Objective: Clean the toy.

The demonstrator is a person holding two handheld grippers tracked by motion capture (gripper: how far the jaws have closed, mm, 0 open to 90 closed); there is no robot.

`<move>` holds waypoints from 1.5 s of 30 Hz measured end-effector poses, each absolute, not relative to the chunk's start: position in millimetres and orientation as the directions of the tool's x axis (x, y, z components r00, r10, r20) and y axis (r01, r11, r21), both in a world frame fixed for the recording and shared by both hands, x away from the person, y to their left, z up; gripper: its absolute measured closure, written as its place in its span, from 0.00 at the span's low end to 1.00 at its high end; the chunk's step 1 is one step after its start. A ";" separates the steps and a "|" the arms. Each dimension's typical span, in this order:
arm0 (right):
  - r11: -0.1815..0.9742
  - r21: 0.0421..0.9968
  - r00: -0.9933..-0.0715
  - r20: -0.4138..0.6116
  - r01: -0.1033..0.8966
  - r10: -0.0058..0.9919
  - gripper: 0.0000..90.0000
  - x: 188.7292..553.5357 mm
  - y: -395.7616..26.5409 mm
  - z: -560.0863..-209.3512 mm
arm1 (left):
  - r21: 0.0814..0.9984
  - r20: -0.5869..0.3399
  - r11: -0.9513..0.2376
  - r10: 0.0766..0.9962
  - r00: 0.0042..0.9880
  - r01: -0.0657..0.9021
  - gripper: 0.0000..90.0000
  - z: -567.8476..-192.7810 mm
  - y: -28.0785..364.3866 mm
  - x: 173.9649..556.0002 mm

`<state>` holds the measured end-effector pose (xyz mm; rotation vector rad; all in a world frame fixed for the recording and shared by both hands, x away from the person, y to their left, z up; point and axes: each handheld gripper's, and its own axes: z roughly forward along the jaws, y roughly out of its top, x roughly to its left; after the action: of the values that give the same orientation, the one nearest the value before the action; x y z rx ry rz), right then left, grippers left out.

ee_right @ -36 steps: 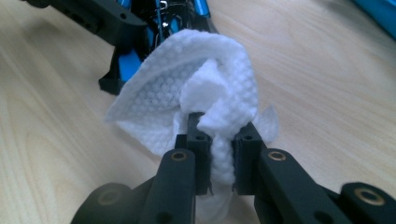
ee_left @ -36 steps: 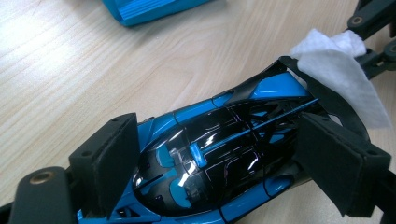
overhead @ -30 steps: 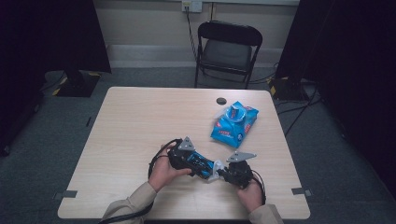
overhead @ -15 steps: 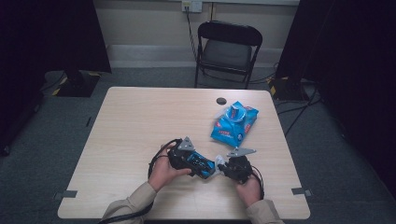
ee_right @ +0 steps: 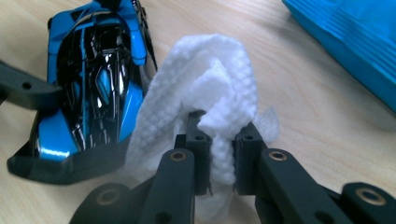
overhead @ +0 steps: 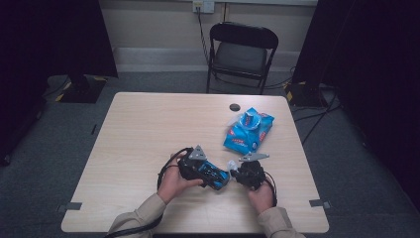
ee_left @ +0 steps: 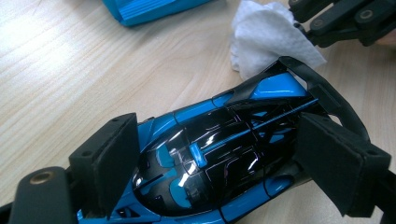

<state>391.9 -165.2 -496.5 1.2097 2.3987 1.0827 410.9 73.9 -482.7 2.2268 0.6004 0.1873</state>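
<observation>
- Left gripper [ee_left: 205, 172]: jaws wide, clamped on toy car [ee_left: 219, 154], near edge of table [overhead: 148, 129].
- Right gripper [ee_right: 219, 154]: jaws nearly closed, pinching white wipe [ee_right: 210, 93], touching the car's tail.

On the bench [overhead: 148, 129] are one blue toy car [overhead: 210, 173], one white wipe [ee_right: 210, 88], one blue wipe pack [overhead: 247, 131] and one small dark disc [overhead: 234, 107].

Toy car's nose [ee_left: 140, 210] cut off below
</observation>
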 end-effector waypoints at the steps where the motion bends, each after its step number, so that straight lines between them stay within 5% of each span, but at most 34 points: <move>1: 0.384 0.711 -0.628 0.103 0.589 0.772 0.90 393.0 -164.8 -496.5 | 0.745 -0.061 -0.562 0.479 0.875 0.360 0.16 -482.8 73.8 410.9; 20: 0.332 0.726 -0.580 0.113 0.602 0.806 0.89 395.5 -193.6 -481.2 | 0.751 -0.064 -0.555 0.479 0.876 0.358 0.16 -483.6 74.3 411.1; 45: 0.401 0.759 -0.729 0.138 0.512 0.670 0.89 330.9 -188.2 -463.0 | 0.747 -0.066 -0.558 0.478 0.876 0.361 0.16 -483.1 74.1 411.5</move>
<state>330.9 -188.2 -463.0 1.0540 2.4657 1.2333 411.5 74.1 -483.1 2.2207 0.6023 0.1829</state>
